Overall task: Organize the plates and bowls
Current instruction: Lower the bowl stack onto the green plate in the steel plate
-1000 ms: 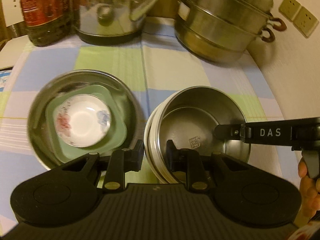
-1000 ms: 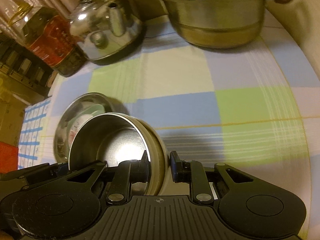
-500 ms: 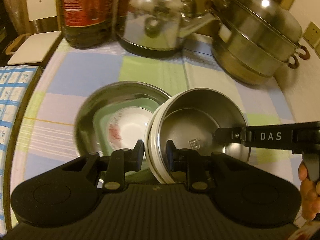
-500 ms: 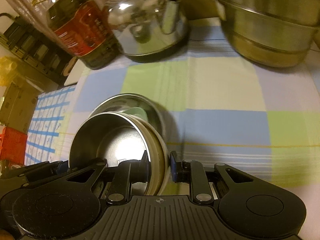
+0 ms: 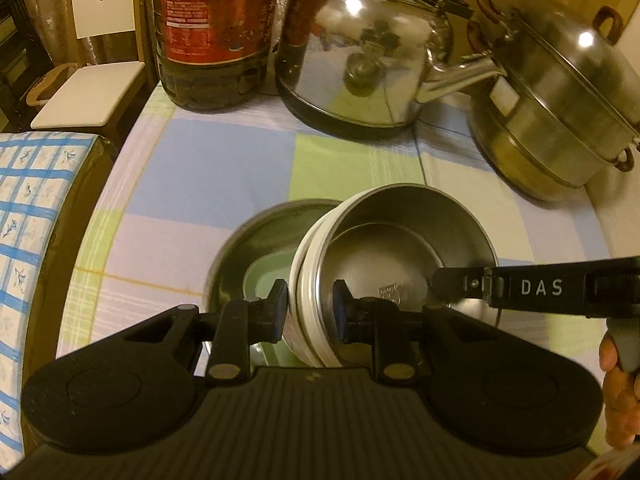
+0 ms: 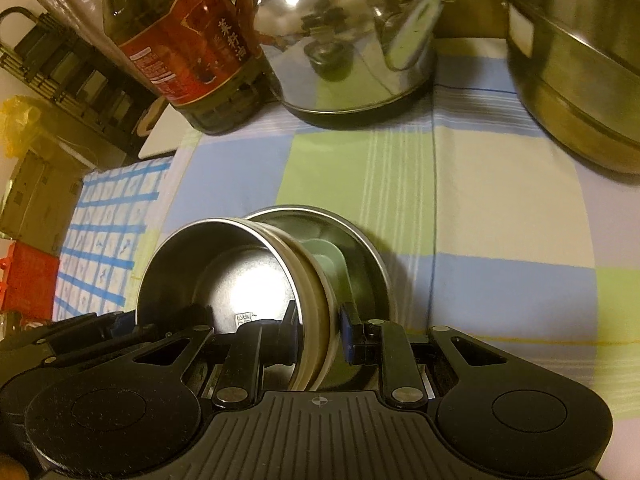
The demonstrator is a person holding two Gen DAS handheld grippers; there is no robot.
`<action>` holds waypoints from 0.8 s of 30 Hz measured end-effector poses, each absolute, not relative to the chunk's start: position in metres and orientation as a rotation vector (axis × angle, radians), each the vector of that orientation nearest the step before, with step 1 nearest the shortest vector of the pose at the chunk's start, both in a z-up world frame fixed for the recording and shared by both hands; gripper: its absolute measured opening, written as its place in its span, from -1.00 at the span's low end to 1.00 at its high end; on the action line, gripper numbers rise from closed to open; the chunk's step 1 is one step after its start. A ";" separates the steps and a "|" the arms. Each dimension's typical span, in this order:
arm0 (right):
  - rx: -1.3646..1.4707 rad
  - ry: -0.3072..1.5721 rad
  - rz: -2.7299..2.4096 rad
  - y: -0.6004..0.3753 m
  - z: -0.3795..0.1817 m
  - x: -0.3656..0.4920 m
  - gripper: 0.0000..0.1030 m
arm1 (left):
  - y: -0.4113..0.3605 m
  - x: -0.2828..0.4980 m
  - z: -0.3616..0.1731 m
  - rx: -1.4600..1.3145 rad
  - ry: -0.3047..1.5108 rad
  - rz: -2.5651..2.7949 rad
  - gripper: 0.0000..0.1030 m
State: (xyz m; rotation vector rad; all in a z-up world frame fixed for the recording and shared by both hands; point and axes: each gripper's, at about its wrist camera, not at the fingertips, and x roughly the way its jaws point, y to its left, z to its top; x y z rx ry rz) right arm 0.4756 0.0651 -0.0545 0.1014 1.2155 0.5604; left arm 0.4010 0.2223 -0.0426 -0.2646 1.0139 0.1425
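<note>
Stainless steel, round and deep, the bowl with a white outer shell [image 5: 400, 264] hangs tilted over the wide, shallow steel basin [image 5: 256, 240], overlapping that basin's right half in the left wrist view. The left gripper [image 5: 310, 312] is clamped on the bowl's near rim, one finger outside the white shell and one inside the steel wall. The right gripper [image 6: 318, 340] pinches the opposite rim in the same way, and in the left wrist view it reaches in from the right with its black finger marked "DAS" lying inside the bowl. A hand [image 5: 618, 396] grips that tool at the right edge.

Inside the basin lies a pale green square dish [image 6: 326, 258], mostly hidden by the bowl. The basin rests on the tabletop covered with a checked cloth of blue, green and cream [image 6: 480, 208].

Beyond the basin, at the far edge of the tabletop, stands a polished steel kettle with a black base [image 5: 360, 52]. Left of the kettle is a large oil bottle with a red label [image 5: 212, 28]; right of the kettle is a tiered steel steamer pot with brown handles [image 5: 560, 112]. To the left of the basin, off the tabletop, is a surface covered in blue-and-white check [image 5: 28, 216].
</note>
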 end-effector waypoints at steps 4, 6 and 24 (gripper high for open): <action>0.097 1.233 0.561 0.073 -0.059 0.485 -0.60 | 0.230 0.409 -0.047 -0.268 1.022 0.150 -0.59; 0.094 1.244 0.561 0.075 -0.062 0.488 -0.61 | 0.232 0.412 -0.050 -0.272 1.031 0.149 -0.59; 0.104 1.311 0.546 0.079 -0.085 0.491 -0.61 | 0.237 0.413 -0.072 -0.293 1.090 0.156 -0.59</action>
